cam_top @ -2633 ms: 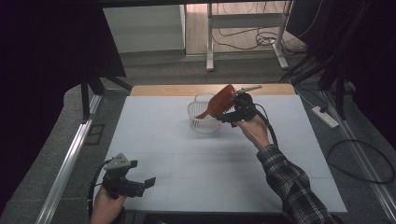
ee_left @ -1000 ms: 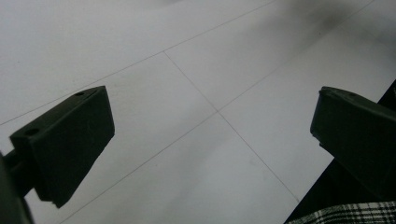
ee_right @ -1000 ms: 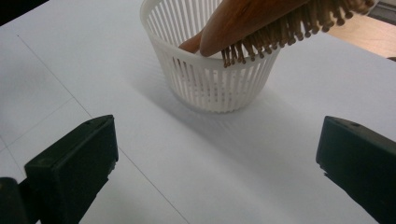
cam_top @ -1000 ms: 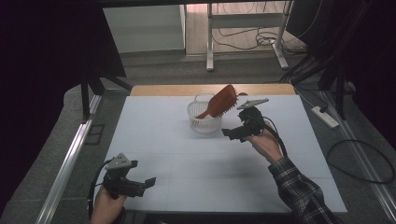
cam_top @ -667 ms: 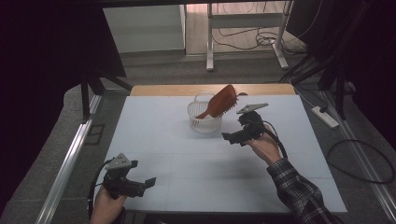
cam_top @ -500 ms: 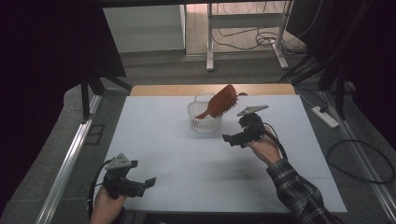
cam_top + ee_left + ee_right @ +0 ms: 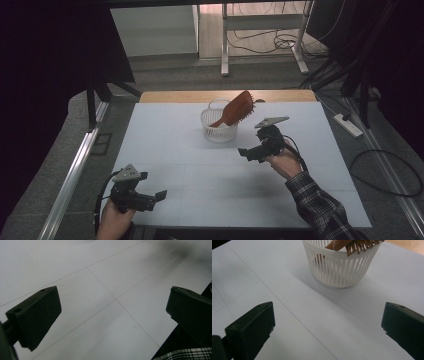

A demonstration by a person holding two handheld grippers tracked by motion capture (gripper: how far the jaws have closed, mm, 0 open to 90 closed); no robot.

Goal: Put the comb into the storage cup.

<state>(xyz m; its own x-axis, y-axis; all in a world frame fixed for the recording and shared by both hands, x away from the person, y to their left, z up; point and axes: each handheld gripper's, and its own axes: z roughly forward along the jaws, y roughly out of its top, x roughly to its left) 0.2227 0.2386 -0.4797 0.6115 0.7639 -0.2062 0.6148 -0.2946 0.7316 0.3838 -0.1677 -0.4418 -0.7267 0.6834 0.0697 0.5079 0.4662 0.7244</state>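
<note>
High view, left to right: left tongs (image 7: 150,196) gape over the matte white worktop (image 7: 200,165); a slatted white plastic basket (image 7: 219,125) holds a brown bristled hairbrush (image 7: 239,107); right tongs (image 7: 248,153) gape beside it. Cables cross the grey floor (image 7: 165,75).

white table cover (image 7: 190,165), faint grid lines; power strip (image 7: 347,125), cables (image 7: 385,165) on floor.
</note>
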